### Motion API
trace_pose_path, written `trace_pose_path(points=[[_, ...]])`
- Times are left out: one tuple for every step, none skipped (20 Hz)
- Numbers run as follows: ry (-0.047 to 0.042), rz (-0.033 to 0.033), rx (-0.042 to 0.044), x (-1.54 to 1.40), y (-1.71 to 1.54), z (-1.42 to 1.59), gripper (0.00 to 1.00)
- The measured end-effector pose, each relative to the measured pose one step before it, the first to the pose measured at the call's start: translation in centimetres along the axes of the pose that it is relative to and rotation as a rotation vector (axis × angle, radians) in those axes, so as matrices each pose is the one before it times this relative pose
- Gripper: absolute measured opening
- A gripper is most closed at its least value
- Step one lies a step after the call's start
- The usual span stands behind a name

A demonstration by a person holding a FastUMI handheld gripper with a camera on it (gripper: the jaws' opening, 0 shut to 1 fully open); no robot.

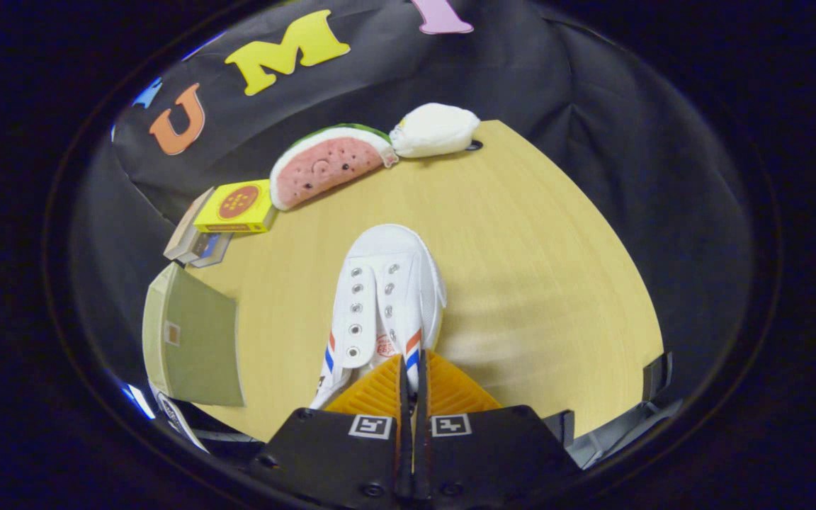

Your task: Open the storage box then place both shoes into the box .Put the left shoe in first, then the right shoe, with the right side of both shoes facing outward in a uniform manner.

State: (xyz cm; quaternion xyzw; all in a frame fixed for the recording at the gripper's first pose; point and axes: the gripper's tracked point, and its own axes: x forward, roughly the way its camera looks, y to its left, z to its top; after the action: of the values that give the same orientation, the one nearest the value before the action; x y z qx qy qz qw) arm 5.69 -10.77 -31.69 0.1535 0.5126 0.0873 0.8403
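A white canvas shoe (383,297) with red and blue side stripes lies just ahead of my fingers, toe pointing away from me. My gripper (411,374) is shut on the shoe's right side wall near the heel opening, with the thin canvas edge pinched between both fingers. The shoe's heel is hidden behind the fingers. To the left of the shoe stands the olive-green storage box (192,340) with a pale rim; whether it is open I cannot tell. A white item with dark print (174,416) peeks out under the box's near corner, too little of it showing to tell what it is.
On the wooden table (535,269), beyond the shoe, lie a plush watermelon slice (326,166) and a white plush (435,129). A yellow box (236,207) sits on grey booklets (192,244) at the far left. The table's right edge drops off to dark cloth.
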Motion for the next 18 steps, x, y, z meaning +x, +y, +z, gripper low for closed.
trace_pose_path(points=[[-0.0097, 0.01643, -0.00145, -0.953, 2.395, 0.124, 0.07], [-0.01131, 0.01837, 0.00335, -0.872, 2.55, 0.165, 0.07], [-0.00897, 0.01652, 0.0019, -0.758, 2.715, 0.127, 0.07], [-0.00975, 0.016, -0.00207, -0.605, 2.726, 0.08, 0.06], [-0.0113, 0.015, -0.00349, -0.515, 2.809, 0.067, 0.06], [-0.01415, 0.01648, -0.00536, -0.443, 2.768, 0.069, 0.06], [-0.0137, 0.017, -0.00322, -0.263, 2.818, 0.045, 0.06], [-0.01281, 0.01577, -0.00185, 0.027, 2.722, -0.129, 0.06], [-0.01126, 0.01118, -0.00765, 0.171, 2.515, -0.24, 0.06], [-0.00765, 0.00589, -0.01093, 0.295, 2.308, -0.284, 0.06], [-0.00246, 0.00223, -0.01585, 0.455, 2.09, -0.435, 0.06], [-0.00022, 0.00264, -0.01533, 0.575, 1.853, -0.496, 0.06], [0.00492, 0.0015, -0.00889, 0.697, 1.685, -0.673, 0.07], [0.00591, 0.00101, -0.00478, 0.805, 1.388, -0.714, 0.07], [0.00699, -0.00066, -0.0048, 0.866, 1.181, -0.713, 0.06], [0.0105, -0.00689, -0.00942, 0.976, 0.833, -0.789, 0.06], [0.00611, -0.01017, -0.01218, 0.866, 0.639, -0.681, 0.07], [0.00499, -0.01236, -0.01499, 0.821, 0.422, -0.706, 0.06]])
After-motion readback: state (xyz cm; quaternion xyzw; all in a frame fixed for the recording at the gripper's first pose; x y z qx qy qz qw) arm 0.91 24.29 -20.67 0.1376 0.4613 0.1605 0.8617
